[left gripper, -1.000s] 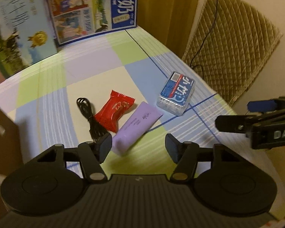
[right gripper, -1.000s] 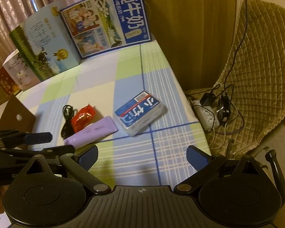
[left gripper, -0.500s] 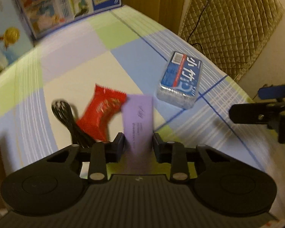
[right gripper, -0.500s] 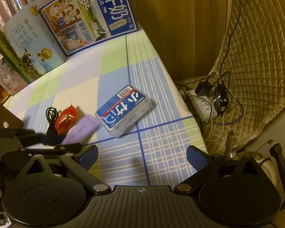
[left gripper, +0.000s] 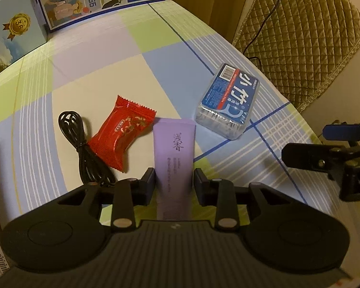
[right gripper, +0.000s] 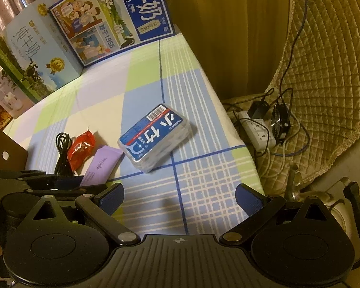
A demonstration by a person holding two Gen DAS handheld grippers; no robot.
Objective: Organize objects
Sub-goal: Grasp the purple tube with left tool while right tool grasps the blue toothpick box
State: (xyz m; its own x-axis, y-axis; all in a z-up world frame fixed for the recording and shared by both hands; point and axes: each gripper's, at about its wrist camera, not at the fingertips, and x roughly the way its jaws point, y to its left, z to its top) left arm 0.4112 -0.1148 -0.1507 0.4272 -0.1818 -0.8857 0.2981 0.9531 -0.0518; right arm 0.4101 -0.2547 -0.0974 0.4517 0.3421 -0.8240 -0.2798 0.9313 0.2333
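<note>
My left gripper (left gripper: 174, 180) is shut on the near end of a purple tube (left gripper: 174, 148), which points away from me over the table. A red candy packet (left gripper: 122, 135) and a coiled black cable (left gripper: 84, 151) lie just left of the tube. A blue-labelled clear box (left gripper: 228, 100) lies to its right. In the right wrist view the tube (right gripper: 100, 165), the candy (right gripper: 80, 148), the cable (right gripper: 62, 153) and the box (right gripper: 156, 136) lie ahead to the left. My right gripper (right gripper: 180, 200) is open and empty above the table's near right part.
Two milk cartons (right gripper: 112, 21) (right gripper: 28, 55) stand at the table's back edge. A brown board (right gripper: 7, 153) stands at the left. Off the table's right edge are a quilted cushion (right gripper: 324, 72) and a power strip with cables (right gripper: 259, 132).
My left gripper moved forward and closed on the purple tube, which turned from lying diagonally to pointing straight ahead. The right gripper stayed open and shifted slightly.
</note>
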